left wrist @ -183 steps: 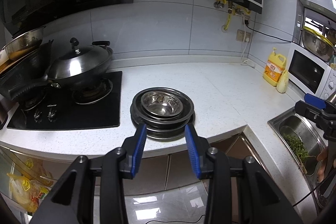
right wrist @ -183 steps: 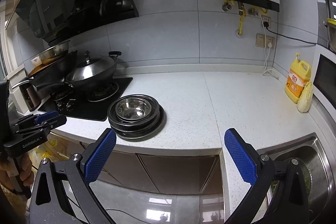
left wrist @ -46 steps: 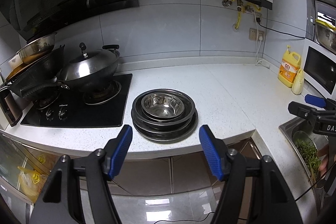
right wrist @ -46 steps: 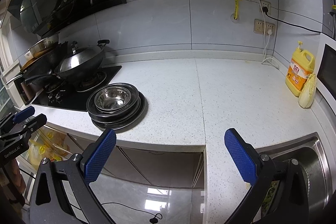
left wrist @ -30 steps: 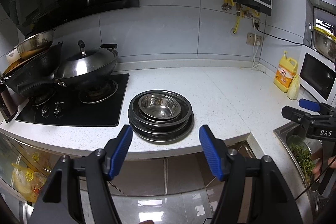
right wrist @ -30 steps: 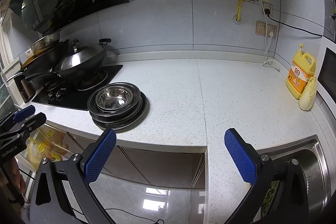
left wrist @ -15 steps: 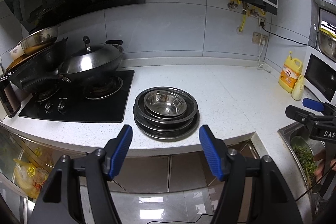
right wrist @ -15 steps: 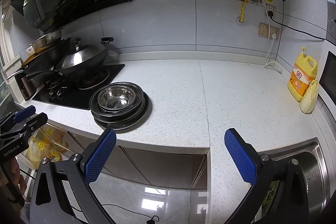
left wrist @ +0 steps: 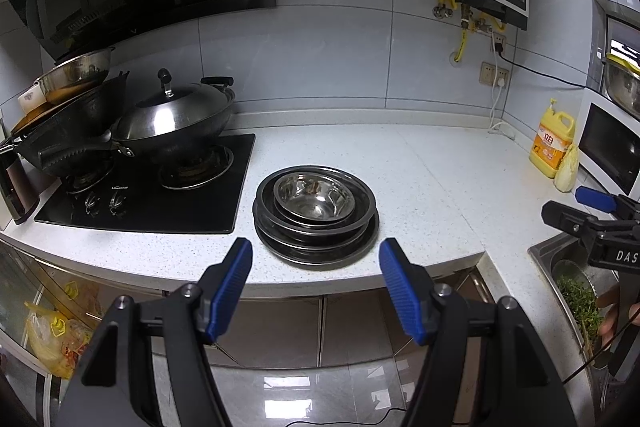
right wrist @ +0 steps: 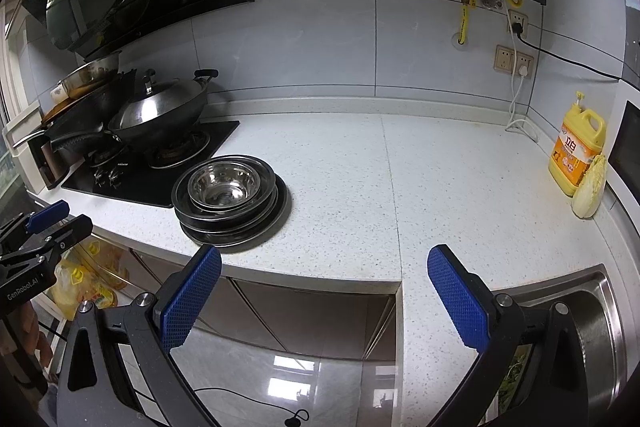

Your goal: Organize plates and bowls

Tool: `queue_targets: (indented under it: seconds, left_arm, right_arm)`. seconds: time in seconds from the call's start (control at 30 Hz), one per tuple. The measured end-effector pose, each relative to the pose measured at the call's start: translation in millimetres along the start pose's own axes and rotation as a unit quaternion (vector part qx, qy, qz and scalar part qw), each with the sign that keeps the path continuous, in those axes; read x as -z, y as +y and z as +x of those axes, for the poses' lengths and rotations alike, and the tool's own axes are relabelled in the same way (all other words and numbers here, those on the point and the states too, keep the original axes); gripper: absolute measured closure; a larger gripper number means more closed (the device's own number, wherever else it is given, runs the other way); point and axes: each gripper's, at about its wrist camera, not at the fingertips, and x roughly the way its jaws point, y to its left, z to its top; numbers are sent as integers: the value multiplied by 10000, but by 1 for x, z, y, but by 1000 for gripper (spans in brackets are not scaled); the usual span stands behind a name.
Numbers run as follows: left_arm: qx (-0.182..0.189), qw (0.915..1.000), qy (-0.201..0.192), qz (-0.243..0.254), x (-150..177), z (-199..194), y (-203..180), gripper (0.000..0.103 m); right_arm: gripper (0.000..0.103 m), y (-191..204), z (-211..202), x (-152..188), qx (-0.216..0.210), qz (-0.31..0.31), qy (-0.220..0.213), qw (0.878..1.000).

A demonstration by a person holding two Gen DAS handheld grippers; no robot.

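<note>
A stack of dark-rimmed steel plates (left wrist: 320,247) sits near the front edge of the white countertop (left wrist: 420,167), with a shiny steel bowl (left wrist: 314,197) nested on top. My left gripper (left wrist: 315,249) hovers just in front of the stack, off the counter edge. It is open, and its blue pads hold nothing. In the right wrist view the stack (right wrist: 236,227) and bowl (right wrist: 224,185) lie to the front left. My right gripper (right wrist: 324,255) is wide open and empty over the counter edge, to the right of the stack. Each gripper shows at the other view's edge: right gripper (left wrist: 568,203), left gripper (right wrist: 74,214).
Left of the stack is a black gas hob (left wrist: 160,195) carrying a lidded wok (left wrist: 172,123) and a dark pan. A steel sink (left wrist: 576,291) with greens lies at the right. A yellow detergent bottle (right wrist: 576,155), a cabbage (right wrist: 588,187) and a microwave (left wrist: 608,147) stand at the far right.
Since about six seconds ago my left gripper's jaws have widened and it has drawn back from the stack. Over the last second both views only drift slightly.
</note>
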Motion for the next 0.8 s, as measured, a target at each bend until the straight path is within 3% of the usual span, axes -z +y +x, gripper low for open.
queue_targets:
  seconds: [0.8]
  left_arm:
    - [14,9998,53,196,4,2,-12,39]
  right_arm:
    - [1,-3,-4,4,41,37,3,10000]
